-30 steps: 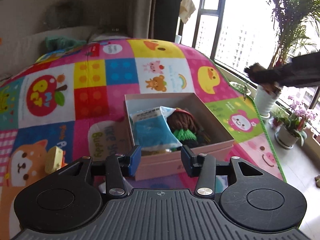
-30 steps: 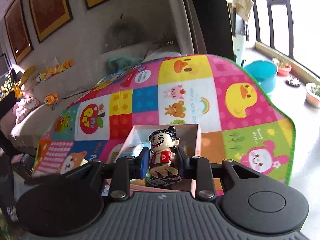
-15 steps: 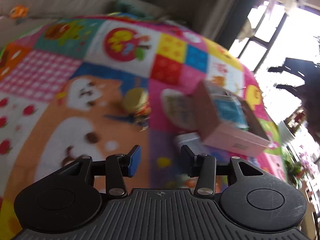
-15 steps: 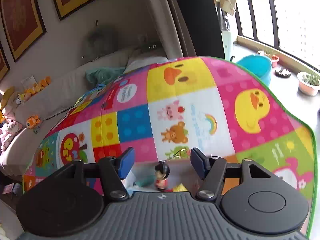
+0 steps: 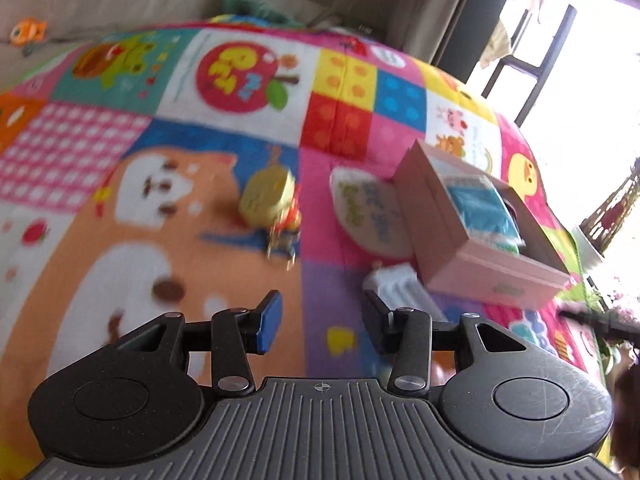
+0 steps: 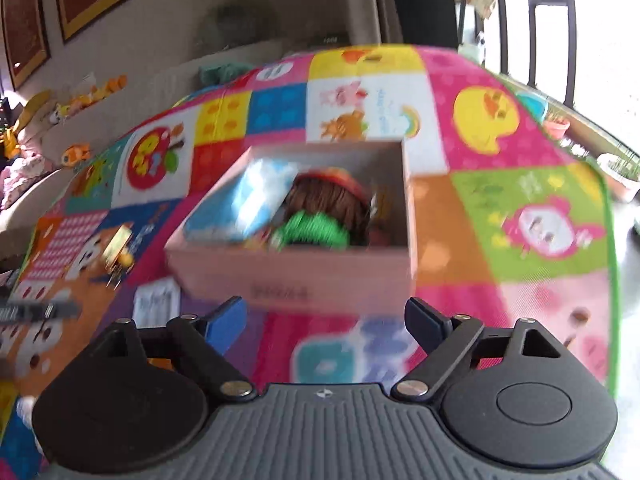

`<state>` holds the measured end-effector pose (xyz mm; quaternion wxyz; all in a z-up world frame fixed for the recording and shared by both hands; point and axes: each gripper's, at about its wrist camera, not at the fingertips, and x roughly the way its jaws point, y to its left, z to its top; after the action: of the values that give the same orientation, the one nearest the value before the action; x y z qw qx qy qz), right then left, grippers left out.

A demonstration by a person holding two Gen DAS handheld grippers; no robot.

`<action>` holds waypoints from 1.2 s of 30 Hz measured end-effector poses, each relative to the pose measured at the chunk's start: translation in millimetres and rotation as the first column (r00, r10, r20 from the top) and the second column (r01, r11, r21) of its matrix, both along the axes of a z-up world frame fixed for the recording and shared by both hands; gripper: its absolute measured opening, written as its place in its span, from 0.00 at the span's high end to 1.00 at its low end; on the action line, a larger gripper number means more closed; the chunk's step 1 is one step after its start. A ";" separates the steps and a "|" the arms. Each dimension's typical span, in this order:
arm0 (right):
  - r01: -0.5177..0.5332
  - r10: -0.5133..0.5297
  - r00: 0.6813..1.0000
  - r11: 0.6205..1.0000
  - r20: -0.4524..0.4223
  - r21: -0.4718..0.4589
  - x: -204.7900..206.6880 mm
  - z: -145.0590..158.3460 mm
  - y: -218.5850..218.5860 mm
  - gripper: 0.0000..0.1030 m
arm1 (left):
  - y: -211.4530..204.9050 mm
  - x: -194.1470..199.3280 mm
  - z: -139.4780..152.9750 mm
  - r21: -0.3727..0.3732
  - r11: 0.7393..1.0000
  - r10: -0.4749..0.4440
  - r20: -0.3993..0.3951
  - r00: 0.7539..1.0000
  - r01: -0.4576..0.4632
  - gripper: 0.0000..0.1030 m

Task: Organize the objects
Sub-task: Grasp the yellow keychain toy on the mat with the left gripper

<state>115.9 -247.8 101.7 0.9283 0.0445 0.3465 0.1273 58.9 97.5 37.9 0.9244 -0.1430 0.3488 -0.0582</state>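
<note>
Next pick: yellow toy [image 5: 267, 199] on the mat [image 5: 120, 240], left of the box [image 5: 460, 256]
We judge it light and rigid; grip across its body. Left gripper [image 5: 320, 324] slightly parted, empty; right gripper [image 6: 326, 320] opening, empty

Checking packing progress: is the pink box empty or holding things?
Holding things: the pink box is lidless, with a blue packet and brown-and-green yarn toy inside.

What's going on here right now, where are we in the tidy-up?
A person with two handheld grippers is packing small things into the pink box on the colourful play mat. The right gripper hangs in front of the box, jaws opening with nothing between them. The box already holds a blue packet and a brown-haired doll. The left gripper, empty, faces a yellow toy and a white packet on the mat.
</note>
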 end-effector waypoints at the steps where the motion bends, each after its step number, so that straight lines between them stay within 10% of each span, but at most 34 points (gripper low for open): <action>1: -0.012 0.012 1.000 1.000 -0.014 0.013 -5.1 -8.4 2.7 0.16 | 0.2 6.5 1.7 0.015 1.000 0.010 0.013 1.000 -0.011 0.54; 11: -0.141 0.140 0.990 0.990 -0.023 -0.022 -35.2 -31.3 28.2 0.14 | 4.8 -1.5 14.1 0.046 0.998 -0.040 -0.030 0.999 0.041 0.54; 19: -0.475 0.481 0.876 0.874 -0.039 0.105 -63.1 -7.7 100.4 0.14 | 12.4 -26.7 20.5 0.015 1.000 -0.021 -0.020 1.000 0.021 0.54; 23: -0.555 0.554 0.832 0.832 -0.016 -0.013 -82.6 -10.2 133.0 0.14 | 8.1 -32.6 23.9 0.005 0.996 -0.094 -0.023 0.995 0.095 0.54; 29: -0.472 0.472 0.882 0.881 -0.015 -0.025 -76.1 -6.9 101.5 0.13 | -23.0 -40.3 15.1 0.067 0.950 -0.303 -0.026 0.953 0.304 0.54; 36: -0.266 0.266 0.964 0.964 -0.014 -0.017 -60.0 -14.1 45.2 0.06 | 9.6 32.7 20.6 -0.005 0.999 -0.043 0.033 0.999 0.043 0.56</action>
<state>55.8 -202.6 87.7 0.9012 -0.0105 0.3560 0.2471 91.6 107.1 58.5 0.9281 -0.1370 0.3364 -0.0812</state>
